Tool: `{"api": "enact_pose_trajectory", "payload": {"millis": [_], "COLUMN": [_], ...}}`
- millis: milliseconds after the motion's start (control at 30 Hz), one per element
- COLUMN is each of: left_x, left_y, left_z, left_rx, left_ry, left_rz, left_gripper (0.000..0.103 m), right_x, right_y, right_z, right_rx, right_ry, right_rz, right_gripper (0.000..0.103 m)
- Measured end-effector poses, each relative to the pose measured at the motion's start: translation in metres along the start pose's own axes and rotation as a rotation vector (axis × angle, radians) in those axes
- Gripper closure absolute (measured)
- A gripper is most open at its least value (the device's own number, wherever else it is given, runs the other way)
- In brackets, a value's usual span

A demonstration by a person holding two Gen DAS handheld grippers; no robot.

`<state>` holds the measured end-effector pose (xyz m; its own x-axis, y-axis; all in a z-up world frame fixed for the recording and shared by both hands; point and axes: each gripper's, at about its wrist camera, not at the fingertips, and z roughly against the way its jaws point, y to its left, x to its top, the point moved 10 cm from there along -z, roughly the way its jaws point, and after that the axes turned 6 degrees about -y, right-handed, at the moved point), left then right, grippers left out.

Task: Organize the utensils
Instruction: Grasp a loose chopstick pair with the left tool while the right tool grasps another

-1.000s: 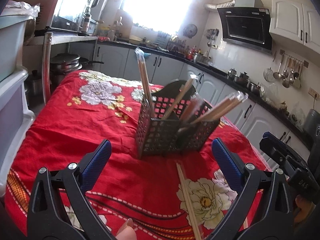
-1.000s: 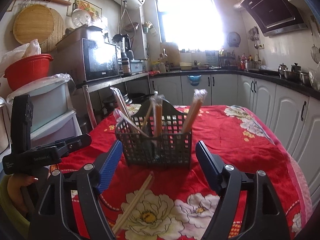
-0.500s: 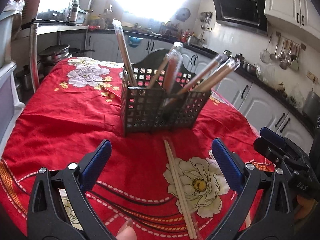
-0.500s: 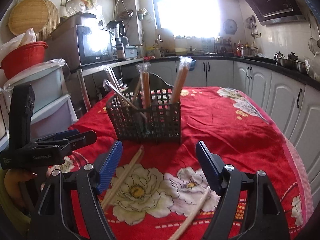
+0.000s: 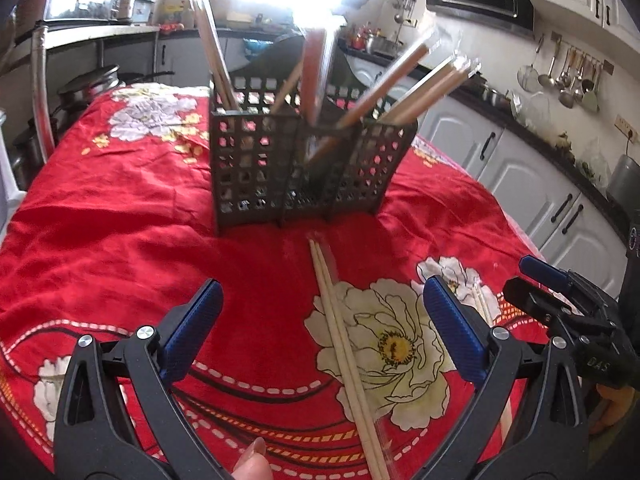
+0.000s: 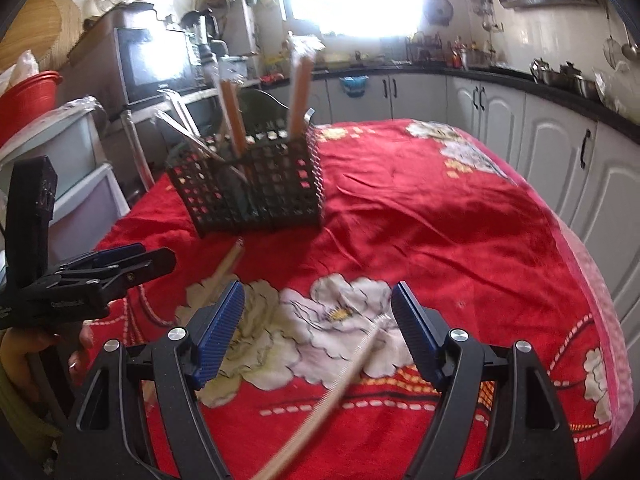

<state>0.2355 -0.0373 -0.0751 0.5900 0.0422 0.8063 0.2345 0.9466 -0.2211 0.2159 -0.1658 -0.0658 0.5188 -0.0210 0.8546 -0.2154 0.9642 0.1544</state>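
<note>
Both tongs hang spread and empty over the bench, which is draped in a red floral cloth [image 5: 120, 208].

The left tongs [image 5: 320, 332] point at a black mesh caddy [image 5: 304, 168] standing upright on the cloth. Several wrapped chopstick pairs [image 5: 400, 76] lean out of its compartments at different angles. A loose pair of chopsticks [image 5: 344, 344] lies flat on the cloth between the blue pads [image 5: 192, 332], running from just in front of the caddy back toward the camera, across a white flower.

The right tongs [image 6: 318, 332] sit further right, with a second wrapped pair [image 6: 340, 384] lying diagonally on the cloth between their pads. The caddy [image 6: 256, 192] stands ahead to the left.
</note>
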Motion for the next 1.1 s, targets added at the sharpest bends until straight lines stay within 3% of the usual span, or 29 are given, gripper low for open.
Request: {"api": "enact_pose_trajectory", "payload": {"millis": [233, 433, 733, 967, 1067, 1100], "left_x": [-0.014, -0.019, -0.008, 0.000, 0.001, 0.002], "left_y": [-0.011, -0.010, -0.001, 0.004, 0.004, 0.005], "left_z": [-0.021, -0.044, -0.074, -0.092, -0.096, -0.097], "left_rx": [-0.037, -0.066, -0.039, 0.018, 0.048, 0.066], "left_ry": [0.084, 0.166, 0.211, 0.192, 0.180, 0.175], "left_rz": [-0.013, 0.042, 0.115, 0.131, 0.114, 0.101], "left_gripper": [0.011, 0.011, 0.025, 0.036, 0.044, 0.051], "right_x": [-0.015, -0.027, -0.041, -0.041, -0.041, -0.041], "right_y": [-0.019, -0.022, -0.022, -0.022, -0.023, -0.023], "right_z": [-0.010, -0.026, -0.045, -0.051, -0.055, -0.056], "right_rx": [-0.016, 0.001, 0.027, 0.070, 0.080, 0.084], "right_ry": [0.071, 0.155, 0.252, 0.272, 0.282, 0.287], "right_rz": [-0.069, -0.111, -0.182, -0.206, -0.203, -0.204], "right_gripper": [0.030, 0.030, 0.052, 0.079, 0.087, 0.089]}}
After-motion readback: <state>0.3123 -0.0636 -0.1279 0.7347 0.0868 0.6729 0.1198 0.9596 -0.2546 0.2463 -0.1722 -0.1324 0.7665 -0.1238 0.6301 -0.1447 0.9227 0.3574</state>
